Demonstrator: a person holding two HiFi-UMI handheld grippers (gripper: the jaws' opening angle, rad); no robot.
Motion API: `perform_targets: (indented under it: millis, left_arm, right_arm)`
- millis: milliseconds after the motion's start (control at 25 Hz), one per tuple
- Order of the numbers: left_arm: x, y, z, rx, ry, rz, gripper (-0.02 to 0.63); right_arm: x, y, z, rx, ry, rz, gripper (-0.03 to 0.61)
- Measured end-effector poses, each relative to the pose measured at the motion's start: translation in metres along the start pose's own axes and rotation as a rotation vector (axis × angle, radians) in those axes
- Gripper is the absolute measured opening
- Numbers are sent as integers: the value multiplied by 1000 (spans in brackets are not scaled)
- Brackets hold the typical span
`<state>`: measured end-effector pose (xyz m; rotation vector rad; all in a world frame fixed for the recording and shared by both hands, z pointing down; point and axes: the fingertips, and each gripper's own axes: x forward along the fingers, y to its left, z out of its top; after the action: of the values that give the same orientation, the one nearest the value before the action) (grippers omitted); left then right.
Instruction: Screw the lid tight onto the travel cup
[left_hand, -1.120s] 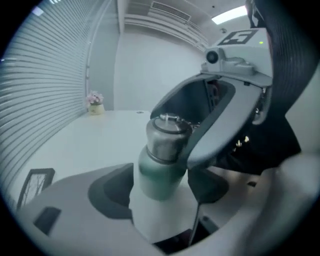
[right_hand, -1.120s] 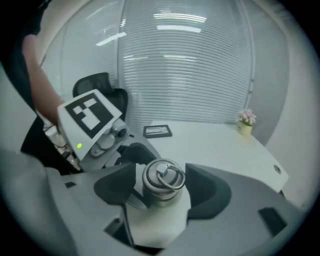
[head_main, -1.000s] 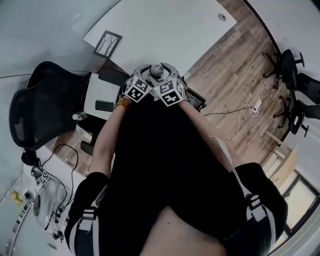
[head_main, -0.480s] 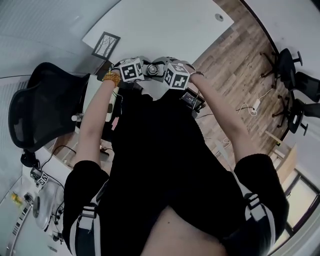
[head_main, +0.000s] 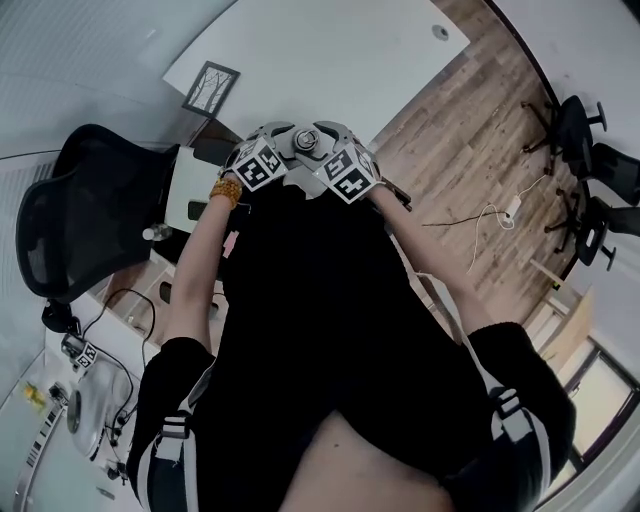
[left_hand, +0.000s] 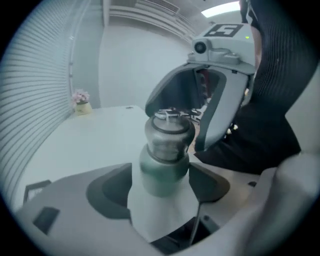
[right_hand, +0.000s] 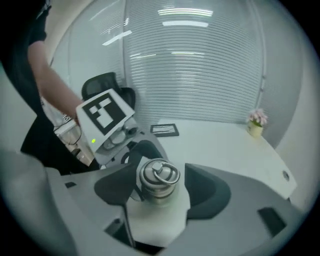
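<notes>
The travel cup (head_main: 307, 142) is seen from above between my two grippers, in front of the person's chest. In the left gripper view its green body (left_hand: 162, 172) sits between the jaws of my left gripper (left_hand: 160, 182). Those jaws are opening, and a thin gap shows on the cup's left side. The steel lid (right_hand: 157, 176) with its ring handle lies between the jaws of my right gripper (right_hand: 160, 187). These jaws are also opening, and the right pad stands clear of the lid. The cup's base is hidden.
A white table (head_main: 330, 60) lies ahead with a framed picture (head_main: 212, 88) and a small flower pot (right_hand: 256, 122) on it. A black office chair (head_main: 85, 215) stands to the left. Cables (head_main: 490, 220) run over the wooden floor at the right.
Half a second ago the two marker cubes stood farther apart and farther from the body. They have now drawn back in, close together around the cup, much as a second ago.
</notes>
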<state>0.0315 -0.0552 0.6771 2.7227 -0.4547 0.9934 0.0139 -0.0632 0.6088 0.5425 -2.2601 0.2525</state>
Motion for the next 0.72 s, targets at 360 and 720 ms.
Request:
perform_targets:
  millis: [360,720]
  left_arm:
    - [9,-2,1,-118,-53,106,337]
    - [13,-2,-2,217,179,-270,338]
  right_arm:
    - [9,0,-1,20,-17,-14,272]
    - [8,14,-6,-530,129,420,272]
